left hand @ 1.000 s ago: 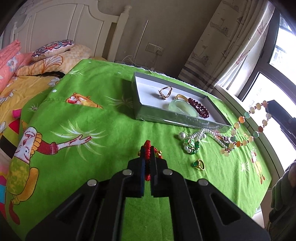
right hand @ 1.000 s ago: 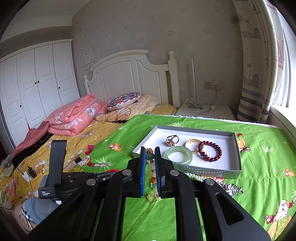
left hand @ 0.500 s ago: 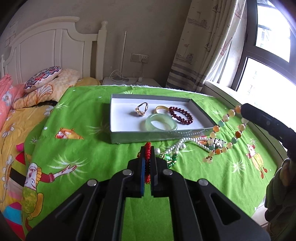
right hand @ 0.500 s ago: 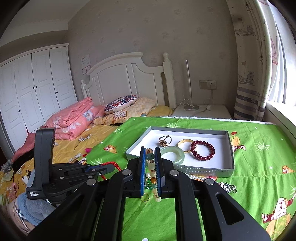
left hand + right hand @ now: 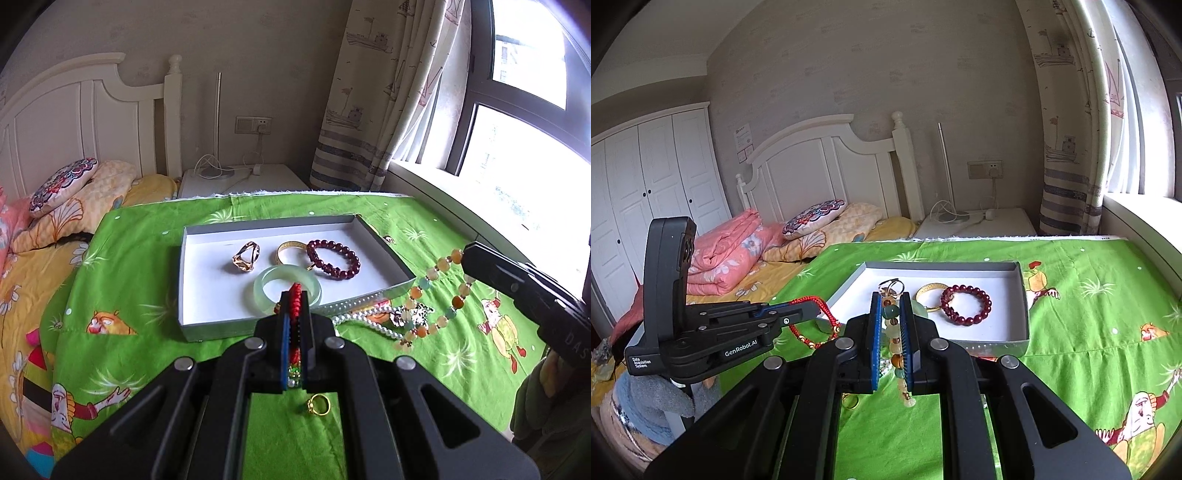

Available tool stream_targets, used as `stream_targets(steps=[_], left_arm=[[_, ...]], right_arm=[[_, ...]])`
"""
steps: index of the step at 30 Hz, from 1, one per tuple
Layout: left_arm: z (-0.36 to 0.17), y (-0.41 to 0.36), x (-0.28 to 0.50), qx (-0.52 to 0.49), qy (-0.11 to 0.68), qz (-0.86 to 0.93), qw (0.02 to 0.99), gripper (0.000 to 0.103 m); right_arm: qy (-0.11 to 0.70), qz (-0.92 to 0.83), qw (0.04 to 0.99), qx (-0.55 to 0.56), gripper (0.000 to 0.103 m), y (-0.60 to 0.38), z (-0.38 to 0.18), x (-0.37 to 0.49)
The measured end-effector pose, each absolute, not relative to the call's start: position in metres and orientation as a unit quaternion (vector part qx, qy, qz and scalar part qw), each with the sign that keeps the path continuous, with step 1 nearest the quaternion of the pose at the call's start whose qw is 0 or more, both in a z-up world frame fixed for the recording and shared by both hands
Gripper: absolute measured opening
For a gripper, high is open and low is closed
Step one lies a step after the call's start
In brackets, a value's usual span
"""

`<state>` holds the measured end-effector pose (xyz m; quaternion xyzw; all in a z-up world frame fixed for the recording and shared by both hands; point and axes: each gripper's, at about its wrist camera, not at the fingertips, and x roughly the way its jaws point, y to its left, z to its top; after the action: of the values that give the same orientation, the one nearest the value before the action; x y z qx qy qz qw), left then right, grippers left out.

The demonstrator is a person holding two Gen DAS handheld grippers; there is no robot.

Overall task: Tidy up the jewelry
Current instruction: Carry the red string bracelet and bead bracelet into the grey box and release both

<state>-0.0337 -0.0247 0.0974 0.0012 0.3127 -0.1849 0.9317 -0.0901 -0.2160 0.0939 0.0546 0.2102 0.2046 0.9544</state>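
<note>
The left hand-held gripper (image 5: 293,306) is pinching a red cord bracelet (image 5: 294,301), which shows only as a thin red strip between the pressed fingers. From the right wrist view the same bracelet (image 5: 812,317) hangs as a loop from the gripper's tip, beside the near left corner of the tray, with small gold beads at its low end. The right hand-held gripper (image 5: 891,321) is pinching a bead necklace (image 5: 892,332) of pale, amber and green stones. In the left wrist view this necklace (image 5: 436,295) droops in a loop from the right gripper's tip, above the green bedsheet (image 5: 129,295) and just right of the tray.

The grey tray (image 5: 183,295) with its white floor lies on the sheet. Inside it sit a gold ring (image 5: 245,257), a gold bangle (image 5: 290,251), a dark red bead bracelet (image 5: 332,258) and a pale green jade bangle (image 5: 286,291). The left gripper's fingers cover the jade bangle's near edge, and the bead bracelet overlaps part of the gold bangle.

Outside the tray, a pearl necklace (image 5: 365,319) lies tangled against its near right side with a sparkly piece whose shape is hard to make out. A small gold ring with a green stone (image 5: 318,404) lies on the sheet, seen between the left gripper's arms. Something green and beaded shows between the fingers lower down, but too little to name.
</note>
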Motion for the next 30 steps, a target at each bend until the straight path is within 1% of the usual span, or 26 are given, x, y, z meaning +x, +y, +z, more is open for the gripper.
stream_targets(steps=[6, 16, 30], left_arm=[[0.100, -0.044, -0.008, 0.009, 0.327, -0.191, 0.926, 0.004], [0.089, -0.071, 0.047, 0.025, 0.363, -0.181, 0.914, 0.004], [0.071, -0.085, 0.123, 0.022, 0.387, -0.136, 0.912, 0.004]], right_arm=[[0.208, 0.192, 0.956, 0.071, 0.012, -0.234, 0.097, -0.072], [0.224, 0.167, 0.956, 0.088, 0.012, -0.261, 0.095, -0.020], [0.280, 0.190, 0.936, 0.099, 0.012, -0.238, 0.072, 0.055]])
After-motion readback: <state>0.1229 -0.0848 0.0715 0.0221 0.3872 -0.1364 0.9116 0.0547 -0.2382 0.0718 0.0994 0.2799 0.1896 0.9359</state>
